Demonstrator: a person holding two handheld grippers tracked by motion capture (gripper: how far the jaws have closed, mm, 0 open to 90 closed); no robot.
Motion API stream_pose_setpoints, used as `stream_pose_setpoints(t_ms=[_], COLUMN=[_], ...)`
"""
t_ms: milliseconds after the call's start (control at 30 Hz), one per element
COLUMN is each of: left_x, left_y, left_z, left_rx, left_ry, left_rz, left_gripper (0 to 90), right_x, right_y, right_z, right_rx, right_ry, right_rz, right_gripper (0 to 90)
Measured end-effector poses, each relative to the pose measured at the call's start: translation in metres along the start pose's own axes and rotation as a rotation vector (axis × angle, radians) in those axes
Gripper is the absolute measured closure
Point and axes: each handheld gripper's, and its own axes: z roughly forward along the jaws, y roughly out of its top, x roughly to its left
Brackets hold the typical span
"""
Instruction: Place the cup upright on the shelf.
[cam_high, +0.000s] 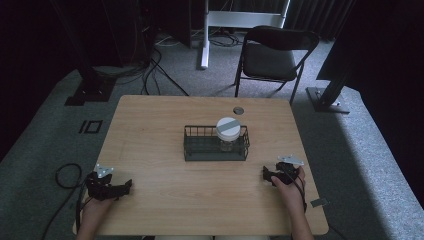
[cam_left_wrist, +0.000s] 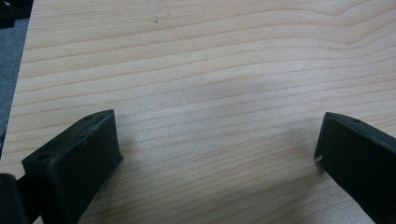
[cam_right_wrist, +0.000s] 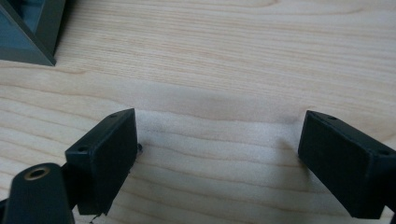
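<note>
While we rest both tools at the near edge of the wooden table (cam_high: 150, 130), our left gripper (cam_high: 124, 188) and right gripper (cam_high: 266, 175) sit with jaws spread wide — nothing between them but bare wood. Farther out, at the table's middle, stands a dark wire basket (cam_high: 200, 150), and inside its right end a clear jar (cam_high: 227, 134) with a white lid — well apart from both grippers.

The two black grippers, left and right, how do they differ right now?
The left gripper sits at the table's near left edge, far from the dark wire basket; the right gripper lies nearer to it, and a basket corner shows in the right gripper view. Both have their jaws wide apart and hold nothing over the light wooden table.
</note>
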Motion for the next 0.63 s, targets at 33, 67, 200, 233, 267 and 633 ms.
stream_pose_setpoints(t_ms=[33,67,200,233,267,633], left_x=[0.0,0.0,0.0,0.0,0.0,0.0], left_y=[0.0,0.0,0.0,0.0,0.0,0.0], left_z=[0.0,0.0,0.0,0.0,0.0,0.0], left_rx=[0.0,0.0,0.0,0.0,0.0,0.0], left_ry=[0.0,0.0,0.0,0.0,0.0,0.0], left_rz=[0.0,0.0,0.0,0.0,0.0,0.0], left_gripper=[0.2,0.2,0.2,0.2,0.2,0.2], right_x=[-0.0012,-0.0012,-0.0009,-0.0008,-0.0007,-0.0007], right_y=[-0.0001,-0.0001,-0.0009,-0.0009,-0.001,-0.0008], right_z=[0.0002,0.0002,-0.0005,-0.0005,-0.0005,-0.0004], right_rx=[0.005,0.005,0.004,0.004,0.004,0.004], right_ry=[0.009,0.009,-0.002,-0.004,-0.005,-0.006], right_rz=[0.014,0.014,0.025,0.026,0.027,0.03], right_gripper=[11.6,11.6,11.6,11.6,11.6,11.6])
